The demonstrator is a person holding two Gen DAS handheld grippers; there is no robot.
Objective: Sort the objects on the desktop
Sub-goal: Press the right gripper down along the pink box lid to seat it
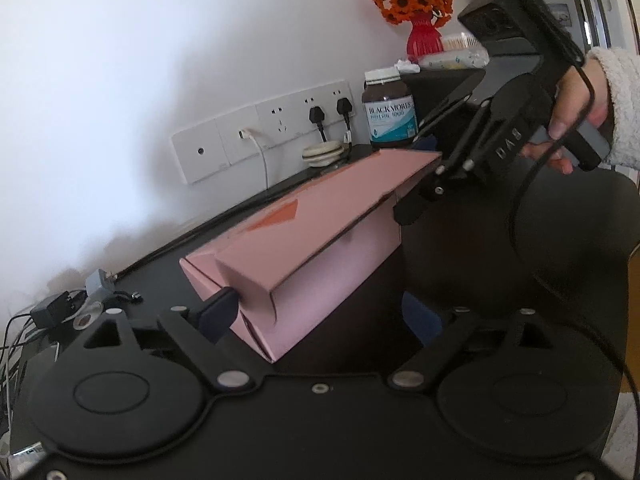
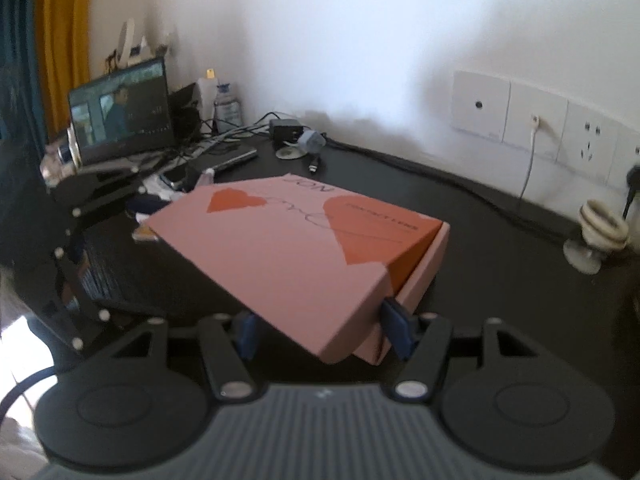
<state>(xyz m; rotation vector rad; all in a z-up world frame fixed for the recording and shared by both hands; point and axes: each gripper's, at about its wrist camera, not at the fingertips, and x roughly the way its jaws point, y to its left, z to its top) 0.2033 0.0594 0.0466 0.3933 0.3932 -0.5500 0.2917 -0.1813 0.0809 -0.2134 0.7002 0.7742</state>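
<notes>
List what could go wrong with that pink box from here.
1. The pink box has its lid partly raised, with the right gripper at one corner and the left gripper at the opposite end; uneven pulling could crease the cardboard.
2. If the box swings toward the wall, it could knock the Blackmores bottle or the red vase of orange flowers standing behind it.

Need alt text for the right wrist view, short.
The right claw grips the near corner of a pink cardboard box with orange hearts, its lid tilted up above a black desk. An open laptop and cables sit behind, left.
</notes>
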